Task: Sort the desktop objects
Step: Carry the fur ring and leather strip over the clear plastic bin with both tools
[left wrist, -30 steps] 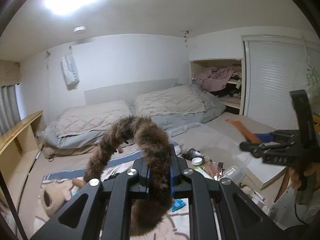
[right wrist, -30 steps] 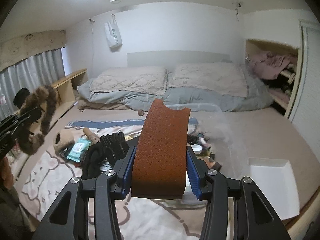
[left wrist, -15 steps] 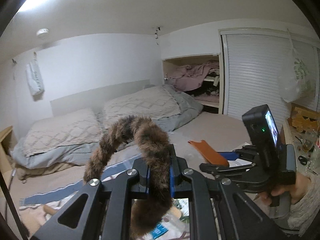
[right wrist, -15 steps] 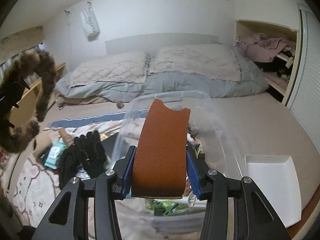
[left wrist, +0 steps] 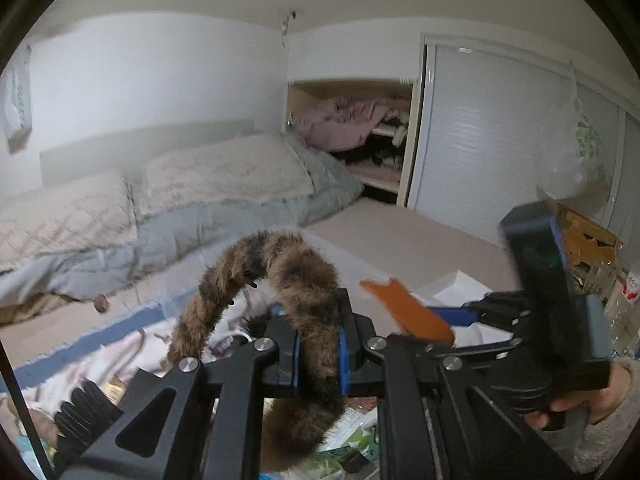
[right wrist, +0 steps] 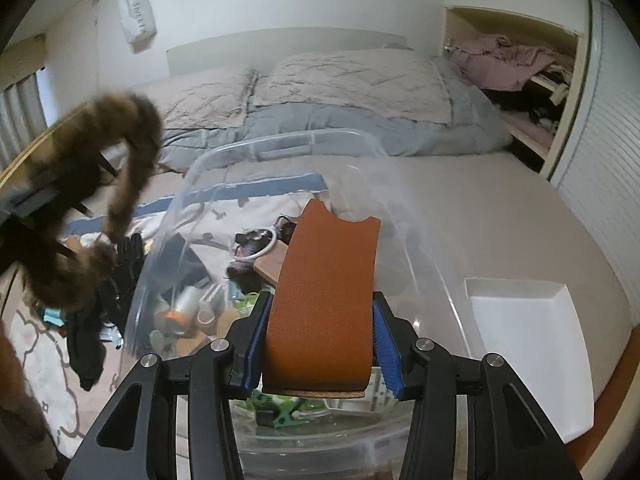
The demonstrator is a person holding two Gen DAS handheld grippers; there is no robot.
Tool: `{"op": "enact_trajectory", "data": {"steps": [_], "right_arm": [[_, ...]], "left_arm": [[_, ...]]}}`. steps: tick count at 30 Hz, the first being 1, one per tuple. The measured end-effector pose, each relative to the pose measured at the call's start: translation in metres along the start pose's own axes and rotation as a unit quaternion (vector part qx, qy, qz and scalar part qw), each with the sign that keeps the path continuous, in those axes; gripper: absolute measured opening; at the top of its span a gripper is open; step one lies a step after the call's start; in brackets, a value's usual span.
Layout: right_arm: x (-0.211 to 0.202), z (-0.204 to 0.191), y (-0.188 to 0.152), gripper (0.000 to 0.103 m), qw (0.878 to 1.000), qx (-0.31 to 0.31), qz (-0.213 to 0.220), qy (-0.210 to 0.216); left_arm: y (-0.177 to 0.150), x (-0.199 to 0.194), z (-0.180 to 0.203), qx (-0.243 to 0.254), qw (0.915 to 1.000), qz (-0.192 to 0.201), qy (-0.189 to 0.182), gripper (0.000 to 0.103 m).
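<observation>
My left gripper (left wrist: 319,354) is shut on a brown furry band (left wrist: 308,280) that arches up and leftward out of the jaws. In the right wrist view that furry band (right wrist: 128,128) hangs blurred at the left edge. My right gripper (right wrist: 320,344) is shut on a flat orange leather piece (right wrist: 328,292) with a notched far end, held over a clear plastic bin (right wrist: 280,148) holding several small items. The left wrist view shows the orange leather piece (left wrist: 404,308) and the right gripper (left wrist: 456,316) at the right, held by a hand (left wrist: 600,400).
A white tray (right wrist: 532,336) lies right of the bin on the beige surface. Black gloves (right wrist: 120,264) and small clutter lie on a patterned rug (right wrist: 44,356) at the left. A bed (right wrist: 340,92) with grey bedding stands behind, an open closet (right wrist: 516,60) at right.
Both grippers sank and tipped downward with their loads. The clear bin now fills the right wrist view beneath the orange piece. The furry band drew closer to the bin.
</observation>
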State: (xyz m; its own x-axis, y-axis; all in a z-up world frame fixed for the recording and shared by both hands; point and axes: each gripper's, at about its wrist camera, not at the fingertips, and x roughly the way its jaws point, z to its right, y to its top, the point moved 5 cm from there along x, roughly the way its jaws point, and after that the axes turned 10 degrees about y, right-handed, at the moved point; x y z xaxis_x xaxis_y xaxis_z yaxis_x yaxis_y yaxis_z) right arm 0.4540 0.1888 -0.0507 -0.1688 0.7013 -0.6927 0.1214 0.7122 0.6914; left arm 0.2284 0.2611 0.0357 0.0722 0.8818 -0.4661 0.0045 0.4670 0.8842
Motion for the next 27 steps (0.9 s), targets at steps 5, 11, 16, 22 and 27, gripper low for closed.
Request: {"op": "enact_trajectory", "data": {"steps": [5, 11, 16, 22, 27], "right_arm": [[-0.002, 0.006, 0.002, 0.048, 1.000, 0.020, 0.010, -0.002], [-0.004, 0.013, 0.001, 0.048, 0.999, 0.034, 0.019, -0.012], [-0.002, 0.017, -0.001, 0.048, 0.999, 0.041, 0.020, -0.019], [0.000, 0.023, -0.002, 0.048, 0.998, 0.045, 0.019, -0.026], [-0.002, 0.031, -0.004, 0.048, 0.998, 0.061, 0.023, -0.022]], "left_arm": [[-0.018, 0.026, 0.019, 0.003, 0.9996, -0.025, -0.007, 0.014], [-0.033, 0.042, 0.036, 0.014, 0.9991, -0.036, -0.019, 0.014], [-0.046, 0.051, 0.041, 0.025, 0.9981, -0.051, -0.023, 0.014], [-0.058, 0.061, 0.054, 0.047, 0.9968, -0.058, -0.028, 0.014], [-0.052, 0.061, 0.060, 0.064, 0.9962, -0.054, -0.021, 0.014]]}}
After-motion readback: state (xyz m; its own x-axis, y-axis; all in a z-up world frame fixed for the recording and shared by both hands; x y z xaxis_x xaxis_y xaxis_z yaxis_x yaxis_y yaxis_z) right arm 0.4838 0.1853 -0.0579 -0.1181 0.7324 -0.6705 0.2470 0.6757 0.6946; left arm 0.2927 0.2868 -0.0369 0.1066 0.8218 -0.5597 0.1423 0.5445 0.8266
